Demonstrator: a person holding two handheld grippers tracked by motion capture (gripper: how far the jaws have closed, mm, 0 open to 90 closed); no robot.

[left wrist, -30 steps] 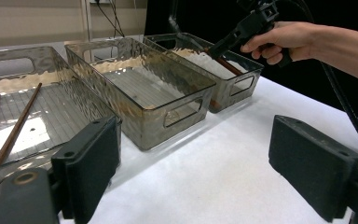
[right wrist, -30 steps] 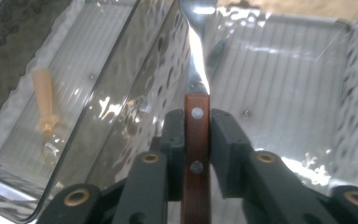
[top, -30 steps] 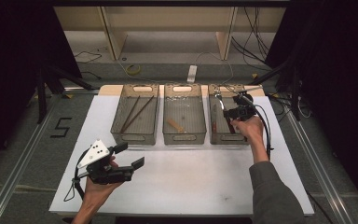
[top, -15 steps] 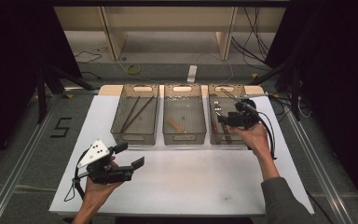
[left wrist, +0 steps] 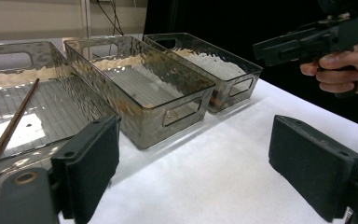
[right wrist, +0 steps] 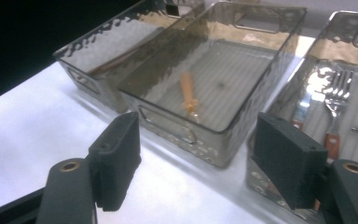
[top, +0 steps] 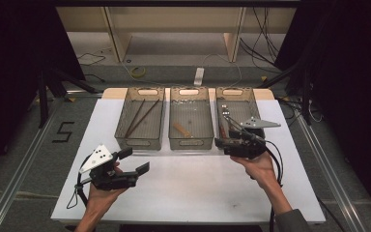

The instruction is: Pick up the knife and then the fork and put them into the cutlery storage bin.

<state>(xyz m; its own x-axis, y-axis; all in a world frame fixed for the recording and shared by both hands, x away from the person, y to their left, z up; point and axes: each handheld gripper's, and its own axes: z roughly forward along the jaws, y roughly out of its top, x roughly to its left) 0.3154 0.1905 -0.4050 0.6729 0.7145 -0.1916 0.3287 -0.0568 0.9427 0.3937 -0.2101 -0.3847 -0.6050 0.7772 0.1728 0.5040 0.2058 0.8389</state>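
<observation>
While lying flat among like cutlery, sorted by kind: fork (right wrist: 338,93) in the right-hand bin (top: 235,90), kept apart from chopsticks (top: 140,116) in the left-hand bin (top: 140,143) and a small orange piece (top: 182,129) in the middle bin (top: 188,143). Poised at the right-hand bin's near end: right gripper (right wrist: 196,135), jaws just opened wide, nothing between them. Held low over the white table (top: 198,193), likely awaiting a turn: left gripper (top: 134,161), jaws wide, empty.
</observation>
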